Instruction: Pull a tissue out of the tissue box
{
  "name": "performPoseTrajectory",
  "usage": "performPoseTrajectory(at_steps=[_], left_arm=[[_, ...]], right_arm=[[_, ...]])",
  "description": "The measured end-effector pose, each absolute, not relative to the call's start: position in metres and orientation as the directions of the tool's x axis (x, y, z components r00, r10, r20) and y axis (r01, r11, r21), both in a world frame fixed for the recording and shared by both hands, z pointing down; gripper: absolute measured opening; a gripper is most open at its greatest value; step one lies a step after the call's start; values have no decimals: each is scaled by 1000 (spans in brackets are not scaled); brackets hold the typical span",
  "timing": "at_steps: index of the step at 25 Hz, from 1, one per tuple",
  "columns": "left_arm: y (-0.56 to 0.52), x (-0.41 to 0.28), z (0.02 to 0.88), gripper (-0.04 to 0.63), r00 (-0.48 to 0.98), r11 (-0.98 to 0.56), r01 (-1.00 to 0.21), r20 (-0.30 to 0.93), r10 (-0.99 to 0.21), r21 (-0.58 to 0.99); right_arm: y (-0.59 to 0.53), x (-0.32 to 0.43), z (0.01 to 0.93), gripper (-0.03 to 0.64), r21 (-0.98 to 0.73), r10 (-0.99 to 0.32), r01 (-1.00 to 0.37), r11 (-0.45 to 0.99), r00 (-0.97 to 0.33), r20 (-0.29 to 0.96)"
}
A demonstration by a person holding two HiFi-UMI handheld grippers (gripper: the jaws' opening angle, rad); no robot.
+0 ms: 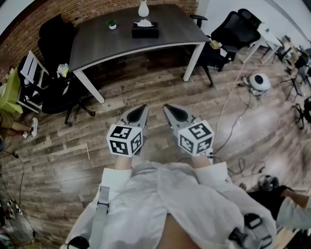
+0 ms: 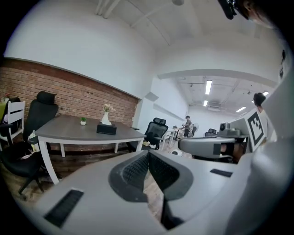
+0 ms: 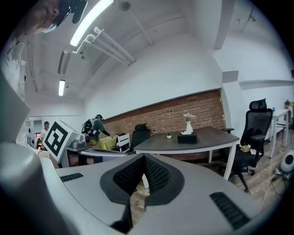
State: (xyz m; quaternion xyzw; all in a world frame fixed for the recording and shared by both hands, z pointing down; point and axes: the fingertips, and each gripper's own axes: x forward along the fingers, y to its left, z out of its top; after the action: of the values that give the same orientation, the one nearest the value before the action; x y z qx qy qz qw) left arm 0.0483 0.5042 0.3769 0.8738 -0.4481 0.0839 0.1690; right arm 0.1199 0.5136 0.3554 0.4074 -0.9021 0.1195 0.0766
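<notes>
A black tissue box (image 1: 145,30) with a white tissue sticking out of its top stands on the dark grey table (image 1: 97,41), far ahead of me. The same tissue box (image 2: 106,129) (image 3: 187,138) shows small in both gripper views. My left gripper (image 1: 141,111) and right gripper (image 1: 168,109) are held side by side over the wooden floor, well short of the table. Both are shut with nothing between their jaws. Each points slightly downward toward the table.
A white vase (image 1: 143,8) and a small potted plant (image 1: 112,24) stand beside the box. Black office chairs (image 1: 58,87) (image 1: 233,31) flank the table. Cables and a round white device (image 1: 260,81) lie on the floor at right. People stand in the far background.
</notes>
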Motion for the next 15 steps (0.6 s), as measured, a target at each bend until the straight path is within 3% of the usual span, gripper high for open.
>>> performPoseTrajectory(at_steps=[15], left_arm=[[455, 48, 421, 6, 566, -517, -824, 396, -723, 233]], right_arm=[[452, 128, 399, 5, -183, -736, -794, 580, -607, 300]])
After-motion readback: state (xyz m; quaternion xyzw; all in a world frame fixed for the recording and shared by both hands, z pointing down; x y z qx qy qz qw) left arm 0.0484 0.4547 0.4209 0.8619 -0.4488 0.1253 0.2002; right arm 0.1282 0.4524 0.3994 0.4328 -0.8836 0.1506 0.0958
